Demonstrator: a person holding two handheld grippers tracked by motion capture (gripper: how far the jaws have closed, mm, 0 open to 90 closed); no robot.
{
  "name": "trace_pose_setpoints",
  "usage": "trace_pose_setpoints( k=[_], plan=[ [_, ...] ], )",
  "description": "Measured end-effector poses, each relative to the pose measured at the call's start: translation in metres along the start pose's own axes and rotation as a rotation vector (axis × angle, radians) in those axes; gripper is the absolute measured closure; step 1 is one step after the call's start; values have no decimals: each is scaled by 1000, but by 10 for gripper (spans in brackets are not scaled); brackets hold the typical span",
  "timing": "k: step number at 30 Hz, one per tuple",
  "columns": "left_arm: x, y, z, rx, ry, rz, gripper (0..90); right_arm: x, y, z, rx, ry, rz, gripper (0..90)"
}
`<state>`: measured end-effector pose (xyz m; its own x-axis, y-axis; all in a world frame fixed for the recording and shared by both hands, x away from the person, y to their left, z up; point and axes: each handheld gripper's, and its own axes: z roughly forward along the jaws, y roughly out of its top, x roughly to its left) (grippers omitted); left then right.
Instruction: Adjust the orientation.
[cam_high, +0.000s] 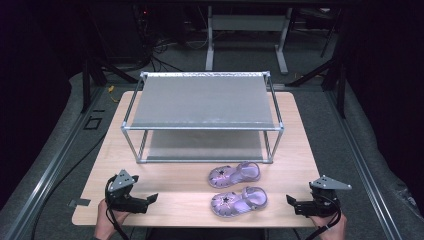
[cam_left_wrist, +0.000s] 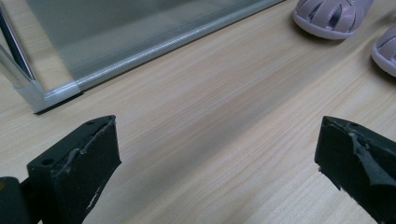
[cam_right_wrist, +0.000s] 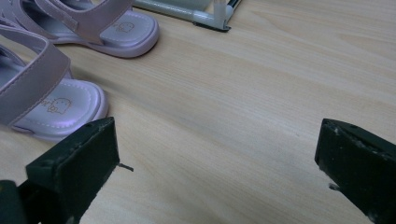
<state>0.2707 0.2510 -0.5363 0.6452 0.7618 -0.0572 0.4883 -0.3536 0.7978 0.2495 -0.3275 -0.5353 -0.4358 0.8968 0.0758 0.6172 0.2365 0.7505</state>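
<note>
Dark room, pale wooden table (cam_high: 190, 180), a two-tier metal rack (cam_high: 202, 117) at its back. From above: two purple sandals (cam_high: 235, 187) lie in front of the rack, between the left gripper (cam_high: 150, 198) and right gripper (cam_high: 292, 201), both near the front edge. Left gripper view: jaws apart over bare wood, the sandals cut off by the frame. Right gripper view: jaws apart, the near sandal (cam_right_wrist: 46, 100) just beside one jaw.

Dim room, grey carpet floor (cam_high: 60, 145)
</note>
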Motion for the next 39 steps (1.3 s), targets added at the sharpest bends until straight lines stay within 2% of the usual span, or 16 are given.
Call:
trace_pose_setpoints(
  k=[11, 18, 22, 28, 34, 36, 38, 39],
  plan=[
    [-12, 10, 1, -6, -27, 28, 0, 4, 2, -4, -9, -3, -2, 0],
    [-24, 23, 6, -33, -53, 49, 0, 5, 8, -8, -10, -9, -18, 0],
    [-33, 32, 11, -31, -71, 79, 0, 7, 11, -7, -4, -5, -28, 0],
    [-53, 48, 26, -31, -112, 127, 0, 5, 10, -5, -18, -2, -10, 0],
    [-70, 57, 46, -26, -163, 138, 0, 5, 9, -2, -3, -7, -6, 0],
    [-77, 60, 52, -23, -182, 153, 0, 4, 8, -2, -1, 0, -3, 0],
    [-89, 66, 61, -16, -207, 178, 0, 3, 8, -2, -6, -5, 2, 0],
    [-89, 66, 61, -16, -207, 178, 0, 3, 8, -2, -6, -5, 2, 0]
  ],
)
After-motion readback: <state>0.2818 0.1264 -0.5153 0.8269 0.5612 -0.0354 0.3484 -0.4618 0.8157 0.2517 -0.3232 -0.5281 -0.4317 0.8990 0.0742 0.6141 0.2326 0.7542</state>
